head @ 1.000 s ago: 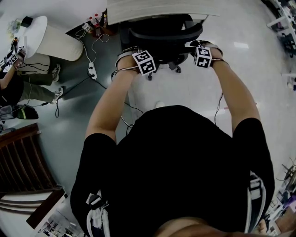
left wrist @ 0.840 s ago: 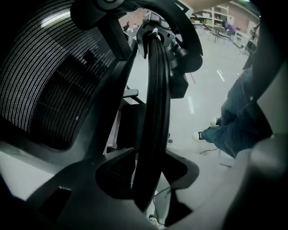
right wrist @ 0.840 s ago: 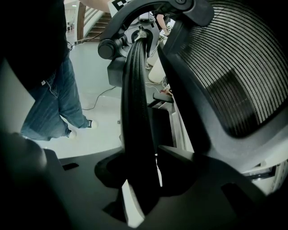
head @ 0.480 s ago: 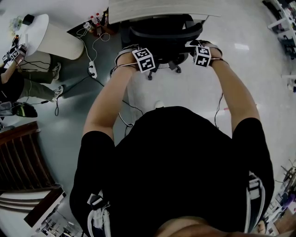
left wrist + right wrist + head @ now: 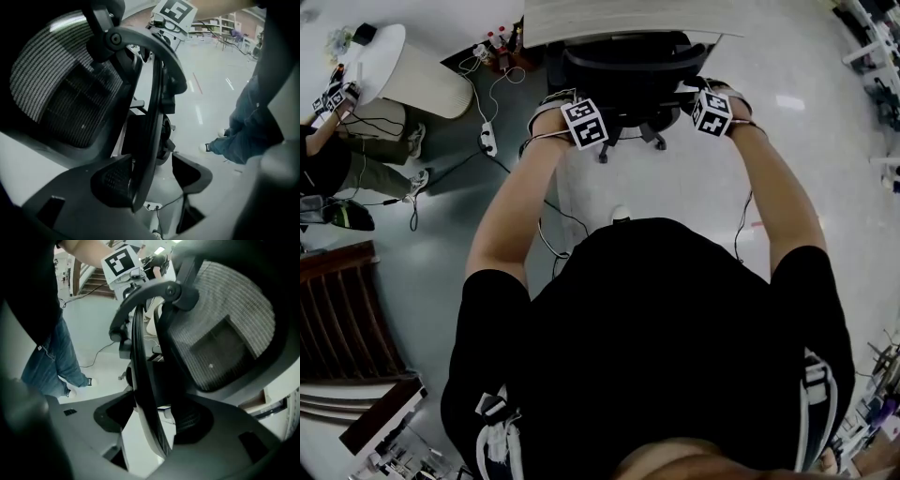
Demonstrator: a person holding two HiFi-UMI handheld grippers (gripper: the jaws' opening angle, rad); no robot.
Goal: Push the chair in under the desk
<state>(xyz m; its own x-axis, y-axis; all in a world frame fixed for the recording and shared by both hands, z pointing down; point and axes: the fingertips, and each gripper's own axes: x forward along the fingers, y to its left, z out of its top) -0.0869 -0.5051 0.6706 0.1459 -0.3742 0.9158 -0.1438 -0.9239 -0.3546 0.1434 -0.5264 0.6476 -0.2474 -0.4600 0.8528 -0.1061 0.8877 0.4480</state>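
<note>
The black mesh office chair stands with its seat under the light wooden desk, its back facing me. My left gripper is at the left end of the chair's back and my right gripper at the right end. In the left gripper view the back's curved black rim runs between the jaws of the left gripper, with a gap beside it. In the right gripper view the rim passes likewise through the right gripper. Both pairs of jaws have just been opening and stand open.
A power strip with cables lies on the floor left of the chair. Further left are a white round table, a seated person and wooden stairs. Bottles stand by the desk's left corner.
The left marker cube has shifted slightly to the left and the right one has edged up. The chair stays where it was under the desk.
</note>
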